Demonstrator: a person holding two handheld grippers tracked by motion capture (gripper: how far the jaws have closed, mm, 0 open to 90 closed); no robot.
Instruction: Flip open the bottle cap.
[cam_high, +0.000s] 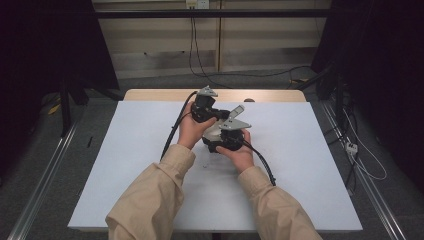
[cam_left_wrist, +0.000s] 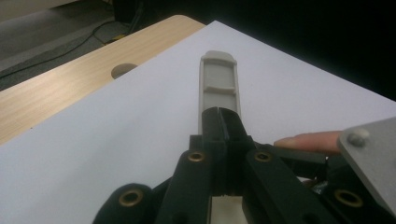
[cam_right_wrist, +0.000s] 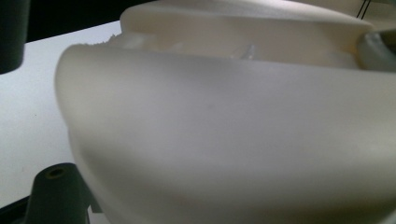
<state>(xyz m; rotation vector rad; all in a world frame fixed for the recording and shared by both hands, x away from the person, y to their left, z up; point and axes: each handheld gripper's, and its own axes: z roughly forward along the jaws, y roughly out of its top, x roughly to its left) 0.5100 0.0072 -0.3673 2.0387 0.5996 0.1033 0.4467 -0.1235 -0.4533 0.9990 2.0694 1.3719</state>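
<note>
Grey clip (cam_left_wrist: 218, 86) pinched between closed left gripper (cam_left_wrist: 220, 114) jaws, right gripper (cam_high: 227, 142) jaws closed against white container (cam_right_wrist: 233, 130).

The person wears a beige jacket with long sleeves (cam_high: 150, 195), and each sleeve ends in a folded cuff at the wrist. The left gripper (cam_left_wrist: 219, 119) has a black body with round brass-coloured holes in its links, and its fingers (cam_left_wrist: 212, 126) are black and flat. On the right gripper (cam_high: 231, 134) sits a grey three-cornered plate with a screw head. A black cable (cam_high: 172, 131) trails from each gripper.
</note>
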